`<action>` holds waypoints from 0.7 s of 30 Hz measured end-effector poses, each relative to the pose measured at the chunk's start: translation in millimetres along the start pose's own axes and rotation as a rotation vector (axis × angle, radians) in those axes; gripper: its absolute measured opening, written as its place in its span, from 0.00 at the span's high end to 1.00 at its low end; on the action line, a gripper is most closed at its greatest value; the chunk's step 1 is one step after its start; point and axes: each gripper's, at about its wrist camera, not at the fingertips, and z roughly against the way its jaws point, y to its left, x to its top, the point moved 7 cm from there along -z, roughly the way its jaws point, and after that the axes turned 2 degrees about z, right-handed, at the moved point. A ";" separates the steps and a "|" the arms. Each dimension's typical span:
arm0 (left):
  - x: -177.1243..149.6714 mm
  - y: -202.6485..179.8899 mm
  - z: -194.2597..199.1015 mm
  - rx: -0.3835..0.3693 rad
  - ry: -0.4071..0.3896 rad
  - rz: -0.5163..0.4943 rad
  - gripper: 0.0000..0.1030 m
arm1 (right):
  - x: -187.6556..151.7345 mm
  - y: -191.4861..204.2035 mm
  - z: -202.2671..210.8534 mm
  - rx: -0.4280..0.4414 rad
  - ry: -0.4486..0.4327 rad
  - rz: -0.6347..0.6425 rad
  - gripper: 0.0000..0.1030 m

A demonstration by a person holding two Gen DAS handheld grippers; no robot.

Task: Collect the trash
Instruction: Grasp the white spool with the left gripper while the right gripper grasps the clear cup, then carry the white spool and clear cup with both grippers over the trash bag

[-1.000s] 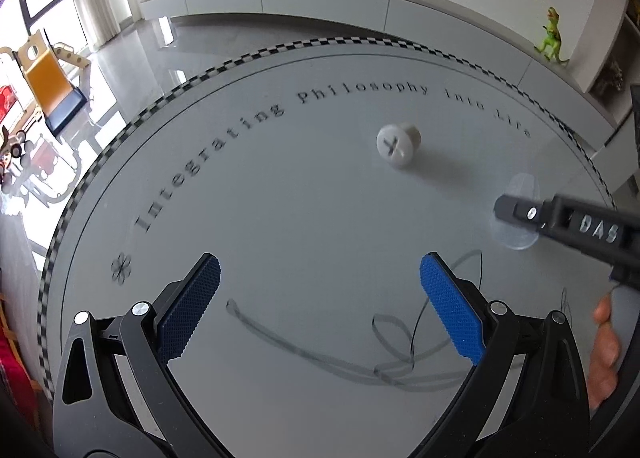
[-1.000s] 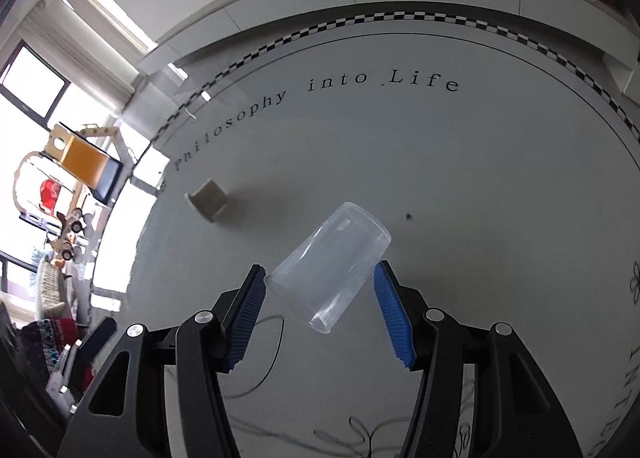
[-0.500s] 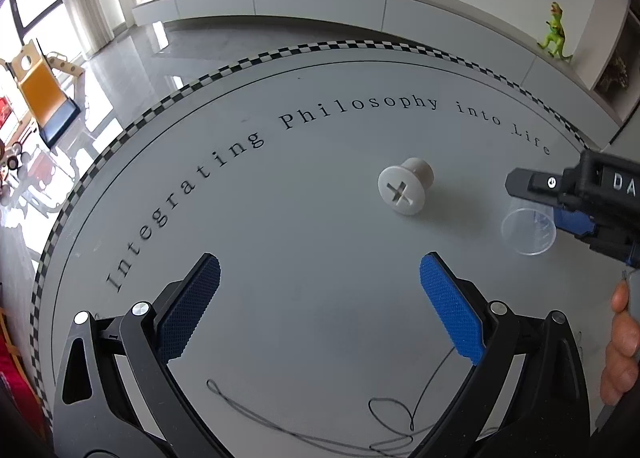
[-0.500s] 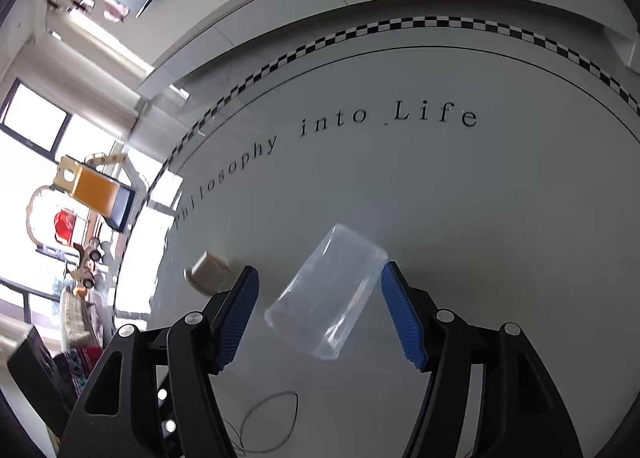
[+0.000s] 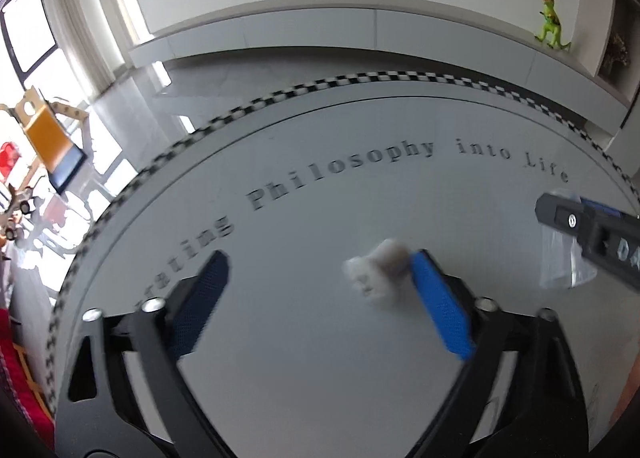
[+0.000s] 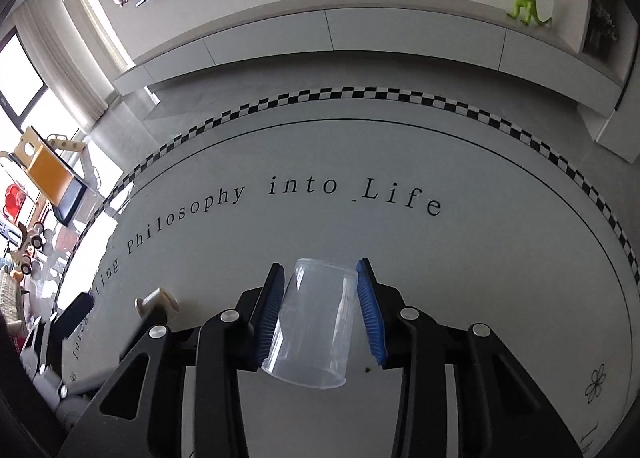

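Round grey lettered table carries a blurred white plastic spool beside the wide-open left gripper; right gripper clamps a clear plastic cup.

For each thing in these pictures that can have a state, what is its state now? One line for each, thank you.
clear plastic cup: lifted, tilted, clamped between the right fingers.
right gripper: shut on the cup.
left gripper: open, blurred by motion.
white spool: lying on the table, blurred, beside the left gripper's right finger; contact unclear.
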 end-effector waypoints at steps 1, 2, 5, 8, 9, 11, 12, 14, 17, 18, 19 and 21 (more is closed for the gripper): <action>1.1 -3.6 -3.8 -0.021 0.012 0.001 0.43 | 0.3 -3.8 1.4 -0.013 -0.009 0.002 0.62; 1.1 -6.1 -7.4 -0.032 0.027 -0.001 0.51 | 4.2 -2.3 -1.7 -0.020 -0.011 0.001 0.62; 1.9 -9.9 -13.7 -0.036 0.040 -0.021 0.69 | 5.3 -9.6 -3.8 -0.021 -0.007 -0.016 0.62; -1.4 -9.5 -11.3 -0.065 0.046 -0.017 0.69 | 1.2 -14.3 -0.2 -0.017 -0.008 -0.018 0.62; -3.3 -8.2 -9.8 -0.079 0.052 -0.011 0.69 | 2.9 -9.6 -4.2 -0.016 -0.008 -0.015 0.62; -7.1 -5.4 -6.9 -0.090 0.062 0.004 0.69 | 0.7 -6.7 -1.6 -0.008 -0.008 -0.013 0.62; -9.4 -3.2 -4.7 -0.098 0.069 0.015 0.69 | -1.4 -6.1 -0.4 -0.003 -0.006 -0.012 0.62; -14.8 2.0 0.7 -0.101 0.083 0.034 0.69 | -7.2 -4.9 5.9 0.008 -0.002 -0.012 0.62; -24.0 10.6 16.2 -0.104 0.090 0.054 0.69 | -16.4 -4.1 16.4 0.032 0.010 -0.018 0.62; -26.5 13.2 21.7 -0.106 0.090 0.059 0.69 | -19.8 -3.7 20.2 0.039 0.015 -0.019 0.62; -30.9 16.8 29.9 -0.112 0.093 0.070 0.69 | -23.1 -3.7 24.0 0.045 0.018 -0.019 0.62; -38.6 24.9 41.0 -0.125 0.102 0.093 0.69 | -32.6 -0.5 35.5 0.058 0.025 -0.015 0.62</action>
